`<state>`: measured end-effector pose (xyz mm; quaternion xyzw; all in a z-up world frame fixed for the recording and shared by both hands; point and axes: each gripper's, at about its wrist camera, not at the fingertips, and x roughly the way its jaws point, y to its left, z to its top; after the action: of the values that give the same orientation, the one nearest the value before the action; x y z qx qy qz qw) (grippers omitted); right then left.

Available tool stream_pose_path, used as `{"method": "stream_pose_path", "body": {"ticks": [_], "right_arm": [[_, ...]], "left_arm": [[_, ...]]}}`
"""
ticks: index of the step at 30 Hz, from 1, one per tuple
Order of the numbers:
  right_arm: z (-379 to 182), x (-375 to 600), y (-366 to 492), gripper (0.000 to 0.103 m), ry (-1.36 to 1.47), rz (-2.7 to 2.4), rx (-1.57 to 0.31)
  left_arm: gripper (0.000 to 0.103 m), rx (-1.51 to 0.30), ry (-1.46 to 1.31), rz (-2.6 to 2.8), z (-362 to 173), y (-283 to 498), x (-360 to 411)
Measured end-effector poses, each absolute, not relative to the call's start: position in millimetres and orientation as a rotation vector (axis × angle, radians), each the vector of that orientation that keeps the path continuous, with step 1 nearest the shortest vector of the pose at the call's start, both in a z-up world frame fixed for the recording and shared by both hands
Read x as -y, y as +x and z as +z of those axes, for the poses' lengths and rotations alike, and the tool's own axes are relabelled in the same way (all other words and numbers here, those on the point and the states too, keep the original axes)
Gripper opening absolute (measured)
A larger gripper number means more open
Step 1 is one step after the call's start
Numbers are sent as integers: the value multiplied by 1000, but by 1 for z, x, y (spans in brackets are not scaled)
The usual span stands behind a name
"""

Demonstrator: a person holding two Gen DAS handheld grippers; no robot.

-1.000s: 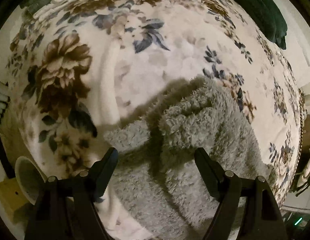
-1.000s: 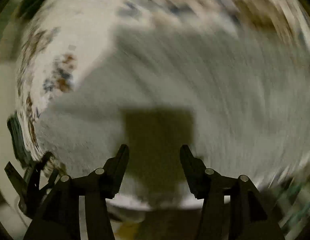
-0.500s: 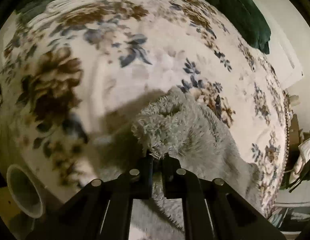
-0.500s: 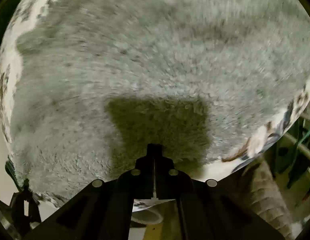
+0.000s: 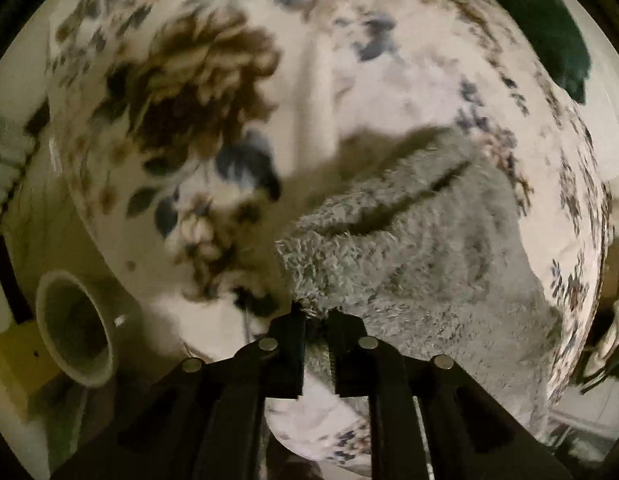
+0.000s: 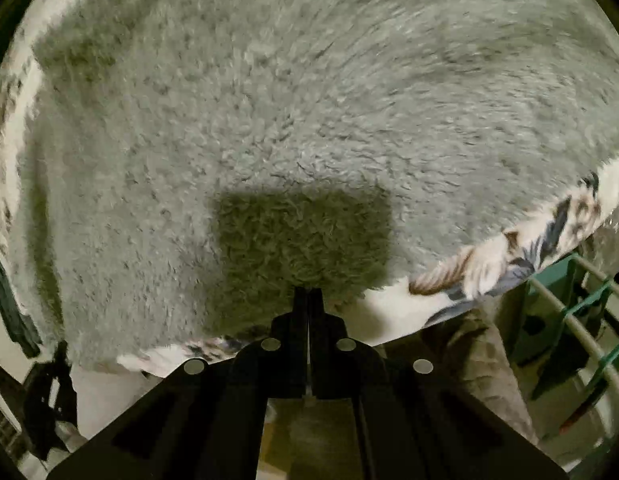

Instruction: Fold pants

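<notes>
Far left in the left wrist view: a pale round bin (image 5: pixel 75 330) just off the bed's edge, ready to catch any dragged cloth. Centre: left gripper (image 5: pixel 315 316) pinched narrow on a fluffy corner of the grey fleece pants (image 5: pixel 421 248), heaped on the floral bedspread (image 5: pixel 181 92). Thin bite on deep pile; likely to slip out under a quick pull. Right wrist view: right gripper (image 6: pixel 308 294) clamped nearly flush on the pants' near hem at the mattress edge. Risk of snagging bedspread too, or uneven lift skewing the fold.
</notes>
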<state>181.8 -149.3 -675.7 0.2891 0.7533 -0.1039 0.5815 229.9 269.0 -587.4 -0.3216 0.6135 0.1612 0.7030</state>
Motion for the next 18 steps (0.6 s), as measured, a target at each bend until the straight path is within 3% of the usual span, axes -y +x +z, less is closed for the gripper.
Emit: {"method": "stream_pose_path", "body": {"ticks": [1, 2, 3, 4, 5, 6, 12, 18], "right_arm": [[-678, 148, 192, 5, 652, -212, -1777], [-676, 143, 194, 20, 636, -186, -1788], [-670, 140, 196, 43, 646, -153, -1773], [-664, 137, 199, 52, 653, -122, -1752], [-656, 137, 204, 61, 636, -99, -1741], [-648, 132, 208, 61, 605, -73, -1731], [-621, 111, 250, 61, 596, -10, -1638], [-606, 142, 320, 61, 674, -91, -1462]], "left_arm": [[12, -1381, -725, 349, -588, 230, -268], [19, -1383, -721, 343, -586, 230, -267], [33, -1378, -692, 343, -579, 231, -264], [42, -1369, -661, 342, -572, 231, -261], [62, -1356, -624, 337, -564, 231, -257], [75, -1342, -588, 334, -557, 233, -254], [76, -1256, -462, 285, -536, 280, -242], [76, -1261, -330, 238, -560, 345, -232]]}}
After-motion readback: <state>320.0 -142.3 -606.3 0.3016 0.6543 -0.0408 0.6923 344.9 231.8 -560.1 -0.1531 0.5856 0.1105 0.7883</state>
